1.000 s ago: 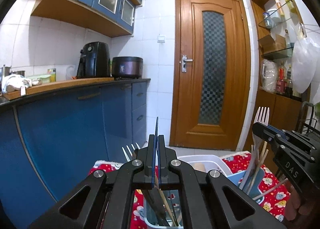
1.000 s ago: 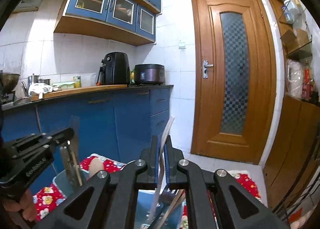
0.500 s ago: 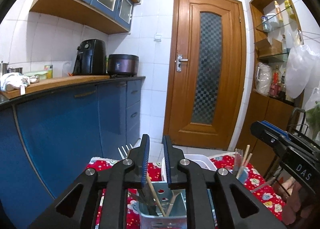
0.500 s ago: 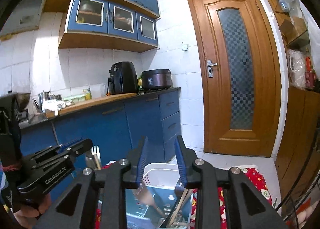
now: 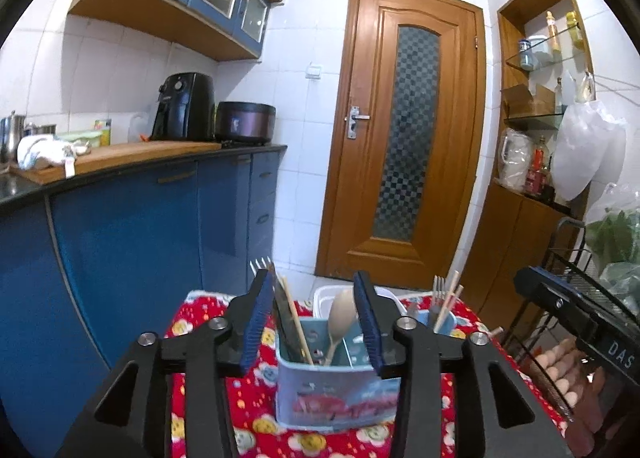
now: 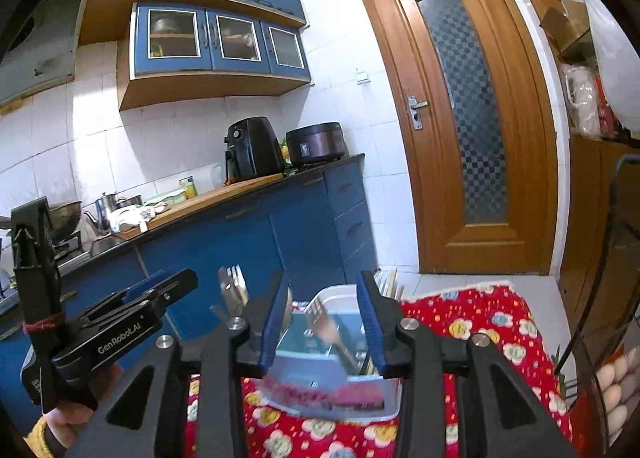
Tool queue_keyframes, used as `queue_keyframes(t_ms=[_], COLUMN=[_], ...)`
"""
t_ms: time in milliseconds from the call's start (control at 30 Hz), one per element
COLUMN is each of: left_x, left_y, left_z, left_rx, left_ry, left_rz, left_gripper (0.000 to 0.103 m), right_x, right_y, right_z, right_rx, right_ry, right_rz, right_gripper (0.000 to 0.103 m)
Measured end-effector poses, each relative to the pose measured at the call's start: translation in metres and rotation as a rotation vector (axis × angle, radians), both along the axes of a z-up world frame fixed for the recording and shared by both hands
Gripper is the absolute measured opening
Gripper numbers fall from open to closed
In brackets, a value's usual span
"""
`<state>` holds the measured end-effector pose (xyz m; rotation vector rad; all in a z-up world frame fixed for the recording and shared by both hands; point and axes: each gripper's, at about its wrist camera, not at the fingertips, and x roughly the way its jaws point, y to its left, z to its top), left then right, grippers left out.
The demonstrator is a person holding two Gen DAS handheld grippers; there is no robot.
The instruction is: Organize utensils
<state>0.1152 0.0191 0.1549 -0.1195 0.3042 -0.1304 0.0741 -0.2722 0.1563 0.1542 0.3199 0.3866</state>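
The left gripper (image 5: 316,318) is seen opening, nothing clamped, above a blue utensil holder (image 5: 332,394) on the red floral cloth (image 5: 248,414). The right gripper (image 6: 324,322) is likewise opening, empty, over a second holder (image 6: 320,382).

We can read two markings, both on the black gripper bodies. In the right wrist view, white lettering on the side of the left gripper (image 6: 168,290) spells "GenRobot.AI". In the left wrist view, the right gripper (image 5: 532,282) at the frame's edge carries white capitals "DAS", where the frame cuts the word off. The can on the tabletop, the bottles on the shelf and the appliance fronts bear labels too small or blurred for us to make out.
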Motion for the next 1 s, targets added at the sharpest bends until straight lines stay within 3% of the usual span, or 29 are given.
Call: queue_keyframes(t_ms=[200,467,733,1000], left_x=[-0.027,-0.051,-0.057,-0.054], left_y=[-0.001,-0.004,0.001,-0.007], left_z=[-0.008,-0.029,-0.059,-0.089], left_rx=[0.005,0.007,-0.014,-0.009], left_ry=[0.021,0.072,0.12,0.162], left_rz=[-0.005,-0.018,-0.006,-0.021], left_gripper=[0.056,0.057,0.057,0.057], right_x=[-0.027,-0.049,-0.058,-0.053], right_y=[0.005,0.006,0.0,-0.005], right_z=[-0.012,-0.034,-0.066,-0.096], right_rx=[-0.033,-0.06,-0.058,-0.061], right_ry=[0.023,0.069,0.136,0.205], right_rz=[-0.002,-0.016,-0.029,-0.057], right_gripper=[0.045,0.051,0.061,0.062])
